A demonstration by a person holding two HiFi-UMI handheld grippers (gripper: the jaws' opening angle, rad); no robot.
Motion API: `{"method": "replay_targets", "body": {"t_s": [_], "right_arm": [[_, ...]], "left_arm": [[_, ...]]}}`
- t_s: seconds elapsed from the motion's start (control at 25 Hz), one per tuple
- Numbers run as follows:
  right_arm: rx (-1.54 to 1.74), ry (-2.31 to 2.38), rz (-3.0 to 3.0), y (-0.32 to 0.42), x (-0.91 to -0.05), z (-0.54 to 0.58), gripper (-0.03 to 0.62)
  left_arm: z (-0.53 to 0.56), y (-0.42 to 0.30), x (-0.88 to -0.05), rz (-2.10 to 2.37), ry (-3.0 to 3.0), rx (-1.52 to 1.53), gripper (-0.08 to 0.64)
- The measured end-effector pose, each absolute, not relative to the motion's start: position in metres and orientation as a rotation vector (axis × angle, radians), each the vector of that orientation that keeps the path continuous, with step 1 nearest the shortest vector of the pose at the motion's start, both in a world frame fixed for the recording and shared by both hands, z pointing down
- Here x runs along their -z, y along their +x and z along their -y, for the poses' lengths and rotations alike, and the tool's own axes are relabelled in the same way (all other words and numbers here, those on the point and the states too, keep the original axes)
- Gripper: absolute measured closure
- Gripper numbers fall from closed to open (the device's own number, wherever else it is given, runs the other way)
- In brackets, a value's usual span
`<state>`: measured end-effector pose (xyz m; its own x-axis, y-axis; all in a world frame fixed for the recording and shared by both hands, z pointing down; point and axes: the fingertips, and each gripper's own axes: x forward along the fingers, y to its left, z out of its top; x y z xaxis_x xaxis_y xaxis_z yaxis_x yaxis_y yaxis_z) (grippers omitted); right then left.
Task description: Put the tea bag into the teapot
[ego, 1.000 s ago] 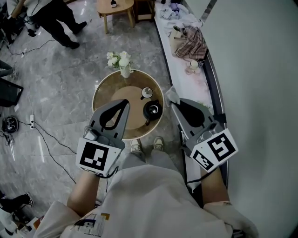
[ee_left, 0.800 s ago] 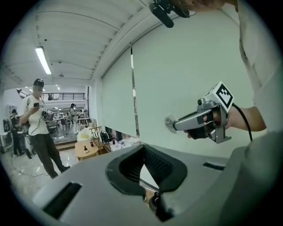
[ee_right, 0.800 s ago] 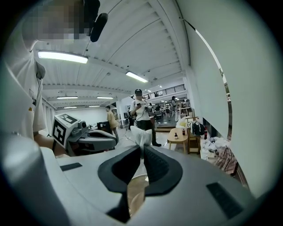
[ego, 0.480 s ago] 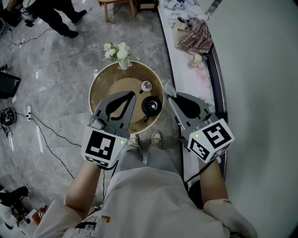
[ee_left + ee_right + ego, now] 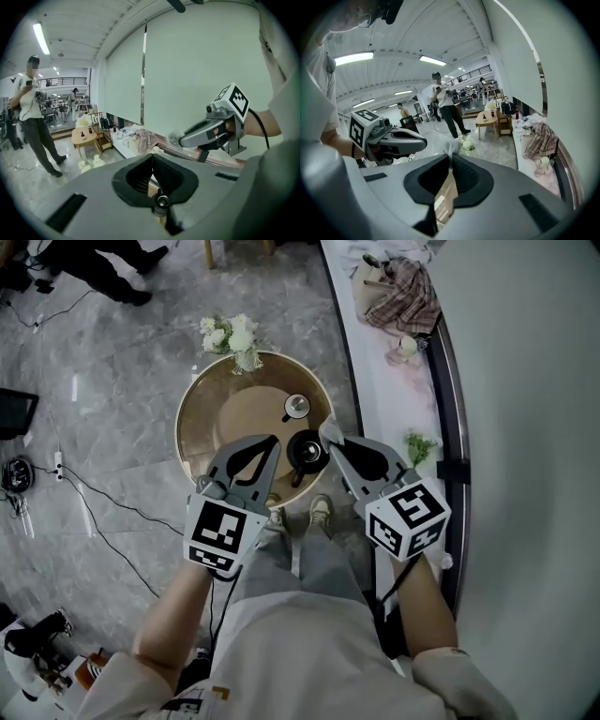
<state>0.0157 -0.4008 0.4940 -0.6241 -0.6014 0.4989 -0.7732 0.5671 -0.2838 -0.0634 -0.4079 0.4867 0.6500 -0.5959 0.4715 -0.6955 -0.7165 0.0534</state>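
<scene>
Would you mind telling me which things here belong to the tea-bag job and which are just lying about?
Job: tea bag, pinched in the right gripper; black teapot; its lid, off beside it; round table.
Lying about: vase of white flowers; plaid cloth on the ledge.

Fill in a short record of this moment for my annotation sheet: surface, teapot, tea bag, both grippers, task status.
surface: round wooden table
teapot: black, on the table's near right part
beside it: small round piece, likely the lid
flowers: white bunch at the far edge
tea bag: pale, pinched at the right gripper's tips
right gripper: shut on the tea bag, just right of the teapot
left gripper: shut, nothing between the jaws
status: tea bag not yet in the teapot
</scene>
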Motion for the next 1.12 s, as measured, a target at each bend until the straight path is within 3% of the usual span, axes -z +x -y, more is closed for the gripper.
{"method": "replay_targets", "body": {"t_s": [1.12], "right_arm": [[-0.9,0.908,2.096,0.007,-0.767,0.392,0.566]], "left_arm": [[0.432,-0.053,-0.697,0.888,2.355,-0.796,0.552]]}}
